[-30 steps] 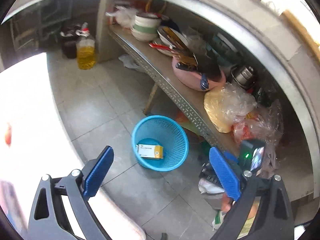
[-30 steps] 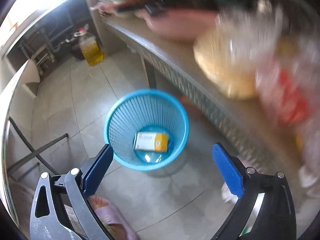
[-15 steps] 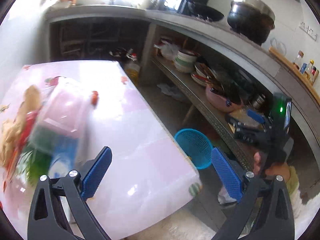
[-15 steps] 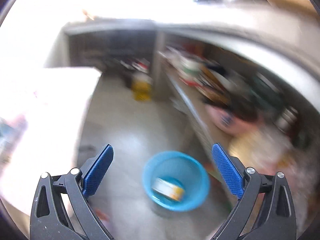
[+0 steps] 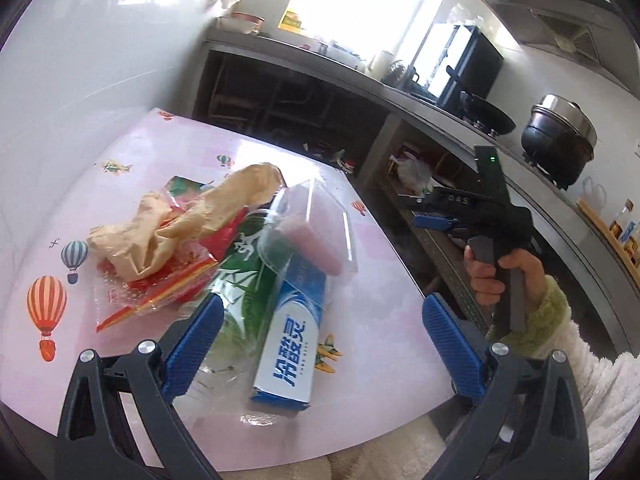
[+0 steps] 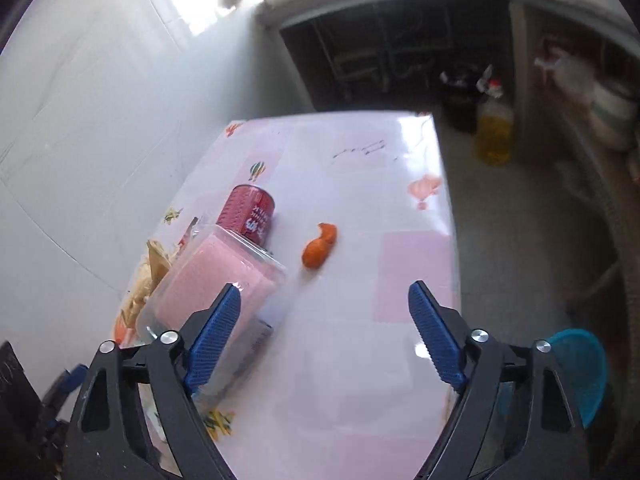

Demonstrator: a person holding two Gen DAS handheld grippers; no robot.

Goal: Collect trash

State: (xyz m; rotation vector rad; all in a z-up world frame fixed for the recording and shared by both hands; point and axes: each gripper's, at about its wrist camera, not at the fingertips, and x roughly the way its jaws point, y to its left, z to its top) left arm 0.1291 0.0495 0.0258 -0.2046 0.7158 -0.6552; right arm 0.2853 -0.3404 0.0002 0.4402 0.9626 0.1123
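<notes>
On the pink table (image 5: pixel 280 160) lies a heap of trash: crumpled brown paper (image 5: pixel 188 224), a red wrapper (image 5: pixel 160 288), a green wrapper (image 5: pixel 248 284), a clear plastic box with pink contents (image 5: pixel 312 228) and a blue-and-white carton (image 5: pixel 292 344). My left gripper (image 5: pixel 320 344) hovers open over the carton, its pads apart from it. My right gripper (image 6: pixel 324 336) is above the bare table (image 6: pixel 360 184), jaws closing with nothing between them. Ahead of it lie the clear plastic box (image 6: pixel 216 280), a red can (image 6: pixel 250 212) and an orange peel (image 6: pixel 320 246). The blue basket (image 6: pixel 580 372) sits on the floor at right.
A hand (image 5: pixel 496 276) in a green sleeve holds the right gripper beside the table's right edge. A counter with a pot (image 5: pixel 560 132) and wok runs behind. A yellow oil bottle (image 6: pixel 494 132) stands on the floor past the table. A white wall borders the table on the left.
Both grippers swung away from the blue basket on the floor and up to the table. The trash heap now fills the left wrist view. The right jaws have narrowed.
</notes>
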